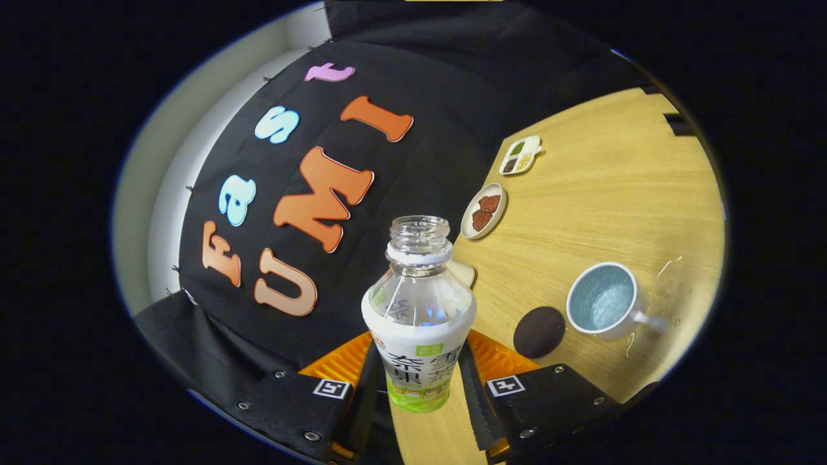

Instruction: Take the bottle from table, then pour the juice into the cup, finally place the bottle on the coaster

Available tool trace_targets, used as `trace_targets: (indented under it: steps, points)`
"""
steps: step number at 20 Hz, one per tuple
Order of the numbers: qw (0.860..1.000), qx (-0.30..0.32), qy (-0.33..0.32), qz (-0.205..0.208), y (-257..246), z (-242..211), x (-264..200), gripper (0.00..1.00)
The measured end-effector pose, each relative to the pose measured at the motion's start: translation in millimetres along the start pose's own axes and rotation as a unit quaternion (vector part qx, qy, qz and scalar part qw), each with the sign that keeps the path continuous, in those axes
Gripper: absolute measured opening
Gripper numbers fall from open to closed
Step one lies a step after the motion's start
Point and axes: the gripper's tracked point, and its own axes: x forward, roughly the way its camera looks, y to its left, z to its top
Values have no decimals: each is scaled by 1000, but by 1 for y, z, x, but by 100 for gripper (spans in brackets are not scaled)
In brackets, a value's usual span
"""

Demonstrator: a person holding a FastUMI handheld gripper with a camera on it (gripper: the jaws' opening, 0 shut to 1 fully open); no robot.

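the fingers (418, 378) are clamped on the bottle (418, 323), one pressing each side of its labelled lower body, low in the centre of the frame. the bottle is uncapped, its clear upper part looks empty, and its open neck points toward the middle of the frame. the whole scene sits tilted, with the wooden bench (614, 194) filling the right side. at lower right of the frame stands the cup (604, 309), white with a handle, pale liquid inside. just left of it lies the dark round coaster (539, 331), bare, beside the right finger. further up the bench sit a small plate with brown pieces (484, 210) and a divided dish (521, 155).
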Motion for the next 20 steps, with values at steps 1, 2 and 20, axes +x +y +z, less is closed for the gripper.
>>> trace_targets:
  steps: [1,2,20]
  points:
    - [1000,-24,-8,-11,-2,3,0,62]
    - [998,-50,-14,-20,-2,4,3,62]
    - [912,-396,-46,-99,-22,-20,73,63]
